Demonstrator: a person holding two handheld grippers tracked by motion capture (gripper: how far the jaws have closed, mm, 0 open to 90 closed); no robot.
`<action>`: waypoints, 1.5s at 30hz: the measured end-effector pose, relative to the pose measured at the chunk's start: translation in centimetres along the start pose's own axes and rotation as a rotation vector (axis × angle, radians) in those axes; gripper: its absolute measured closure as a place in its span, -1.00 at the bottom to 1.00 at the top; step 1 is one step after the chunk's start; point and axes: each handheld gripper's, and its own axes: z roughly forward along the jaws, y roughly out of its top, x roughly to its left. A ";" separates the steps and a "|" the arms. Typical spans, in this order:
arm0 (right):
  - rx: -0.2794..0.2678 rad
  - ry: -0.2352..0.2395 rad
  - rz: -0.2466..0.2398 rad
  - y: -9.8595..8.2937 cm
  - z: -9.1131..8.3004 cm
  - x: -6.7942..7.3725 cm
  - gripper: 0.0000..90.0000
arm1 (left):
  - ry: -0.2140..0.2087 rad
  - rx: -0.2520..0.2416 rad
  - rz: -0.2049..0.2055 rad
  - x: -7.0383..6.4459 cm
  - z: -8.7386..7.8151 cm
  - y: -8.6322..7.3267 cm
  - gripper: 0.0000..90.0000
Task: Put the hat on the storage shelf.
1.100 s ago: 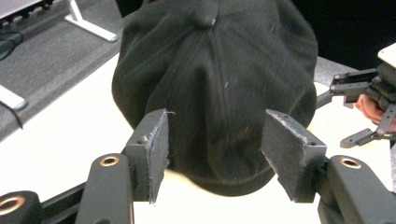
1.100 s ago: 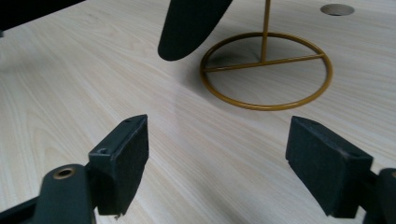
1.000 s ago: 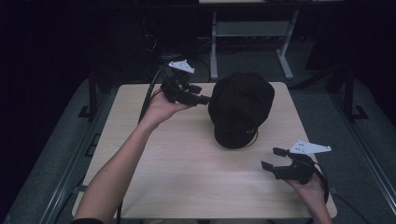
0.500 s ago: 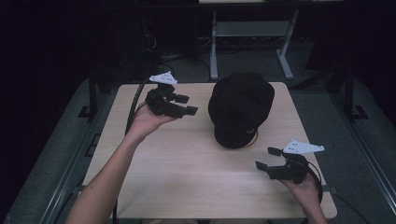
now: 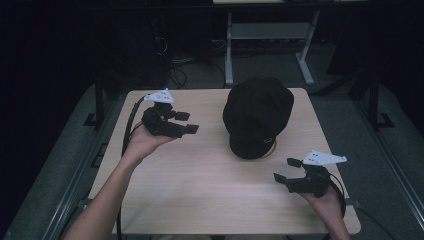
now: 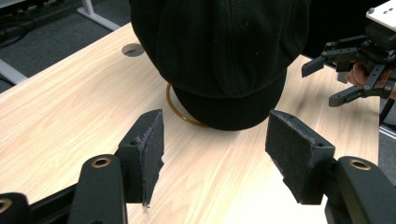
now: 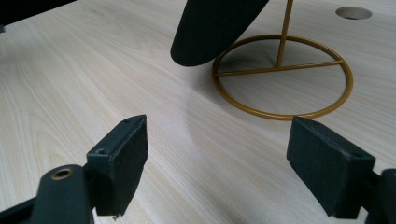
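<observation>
A black fabric flat cap (image 5: 258, 114) sits on a thin gold wire stand with a ring base (image 7: 282, 79), at about one o'clock from the centre of the light wood-grain table (image 5: 200, 190). In the right gripper view the cap's brim overhangs the ring, clear of the tabletop.

The left gripper (image 5: 186, 122) hovers at nine o'clock of the cap, near but apart from it, jaws spread wide and holding nothing; its own view shows both padded faces aimed at the cap's lower edge. The right gripper (image 5: 286, 170) hangs at five o'clock of the cap, low over the table, jaws likewise parted and empty, pointing toward the stand's base.

Judgement: the step in hand appears to be the approach, with no contact made. The next move calls for either gripper to close the gap and pinch the soft brim or crown edge squarely, avoiding the wire stand, which looks light and liable to tip.
</observation>
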 end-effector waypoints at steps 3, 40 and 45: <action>0.007 -0.009 -0.001 -0.2 -0.1 0.0 -0.55 | 0.001 -0.009 -0.006 -0.1 -0.3 -0.5 -0.19; 0.030 -0.007 -0.012 -0.4 0.3 0.4 -0.54 | 0.046 -0.015 -0.105 0.2 -1.0 -8.9 -0.27; 0.030 -0.009 -0.013 -0.4 0.2 0.3 -0.54 | 0.069 -0.004 -0.105 0.0 -0.9 -10.0 -0.27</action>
